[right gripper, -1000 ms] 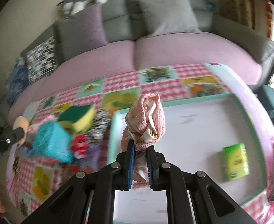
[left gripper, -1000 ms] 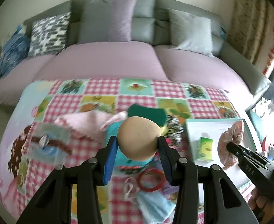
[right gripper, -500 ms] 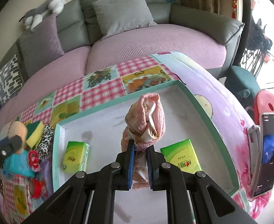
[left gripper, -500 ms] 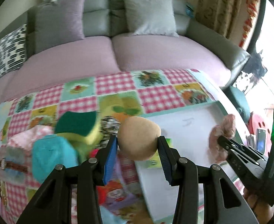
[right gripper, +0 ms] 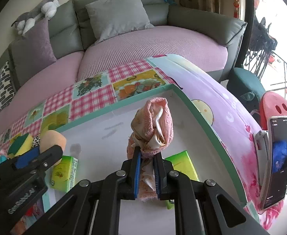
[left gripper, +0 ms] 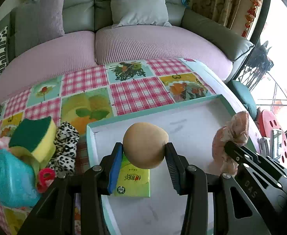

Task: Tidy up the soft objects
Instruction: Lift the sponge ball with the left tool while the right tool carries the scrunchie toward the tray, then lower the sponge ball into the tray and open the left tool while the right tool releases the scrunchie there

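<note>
The left gripper pinches a tan sponge ball between its two pads, held above the near-left corner of the white tray, directly over a green tissue pack lying on the tray floor. The right gripper is clamped on a bunched pink cloth, its jaws nearly together with fabric trailing below them, poised over the tray's near middle; a second green tissue pack lies just beneath and to its right. Both tools point forward and slightly downward toward the tray's far edge, side by side and near each other. Beyond the tray's left rim, on the checked tablecloth, a green-and-yellow sponge, a leopard-print scrunchie and a teal pouch remain unsorted. Risk assessment: the ball is round and held only at its sides; released from height it could bounce off the tissue pack or roll to the rim. The cloth's hanging tail may snag on the pads at release and drag out. The two tools could collide if both descend together. A phone stands beside the tray's right edge, exposed to a wide swing.
</note>
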Tool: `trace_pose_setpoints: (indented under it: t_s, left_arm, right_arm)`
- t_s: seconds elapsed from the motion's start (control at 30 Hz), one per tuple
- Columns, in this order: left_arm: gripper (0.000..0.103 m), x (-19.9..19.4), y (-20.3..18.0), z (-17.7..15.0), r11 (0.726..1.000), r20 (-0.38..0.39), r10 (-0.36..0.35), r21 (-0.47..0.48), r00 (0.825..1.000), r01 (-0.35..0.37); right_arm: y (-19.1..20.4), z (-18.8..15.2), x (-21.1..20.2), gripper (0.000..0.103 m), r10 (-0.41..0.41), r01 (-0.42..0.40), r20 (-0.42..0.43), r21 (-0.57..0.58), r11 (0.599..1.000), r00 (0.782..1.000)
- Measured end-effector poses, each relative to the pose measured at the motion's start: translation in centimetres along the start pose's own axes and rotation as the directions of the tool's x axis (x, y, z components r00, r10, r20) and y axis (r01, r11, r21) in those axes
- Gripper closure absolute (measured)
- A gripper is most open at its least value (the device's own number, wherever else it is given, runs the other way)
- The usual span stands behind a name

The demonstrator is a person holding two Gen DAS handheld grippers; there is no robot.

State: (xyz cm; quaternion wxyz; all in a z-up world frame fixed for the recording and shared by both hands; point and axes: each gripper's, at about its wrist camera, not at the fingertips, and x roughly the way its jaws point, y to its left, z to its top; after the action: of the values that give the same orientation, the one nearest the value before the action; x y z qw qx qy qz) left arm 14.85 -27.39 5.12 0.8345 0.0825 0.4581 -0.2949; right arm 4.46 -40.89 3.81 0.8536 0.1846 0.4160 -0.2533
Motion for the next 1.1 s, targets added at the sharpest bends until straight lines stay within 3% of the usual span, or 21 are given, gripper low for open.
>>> trace_pose_setpoints:
  t_s: [0.67,0.83,0.9,0.97,1.1]
  left_arm:
    - [0.056,0.7,0.0,-0.1,0.999,-0.002,-0.035,-0.024,0.999,0.035]
    - [0.047,0.2,0.4,0.0,0.999,0.001,-0.027,-0.039,1.0,0.027]
    - [0.046,0.1,0.8,0.0,0.999,0.0,-0.016,-0.049,1.0,0.016]
    - [0.046,0.0,1.2,0.1,0.998,-0.003,-0.009,-0.058,1.0,0.009]
    - [0.036,0.0,1.9,0.1,0.996,-0.018,0.024,-0.091,1.0,-0.025]
  right_arm:
    - [0.7,0.0,-0.4,0.085,-0.023,0.023,0.0,-0.033,0.999,1.0]
    - [0.8,-0.1,-0.5,0.079,-0.025,0.024,-0.015,-0.044,0.999,1.0]
    - [0.8,-0.1,-0.5,0.071,-0.027,0.026,-0.018,-0.047,0.999,0.999]
    - [0.8,-0.1,-0.6,0.04,-0.022,0.021,-0.02,-0.042,0.999,1.0]
    - [0.9,-0.1,-0.8,0.036,-0.003,0.002,-0.019,-0.039,0.999,1.0]
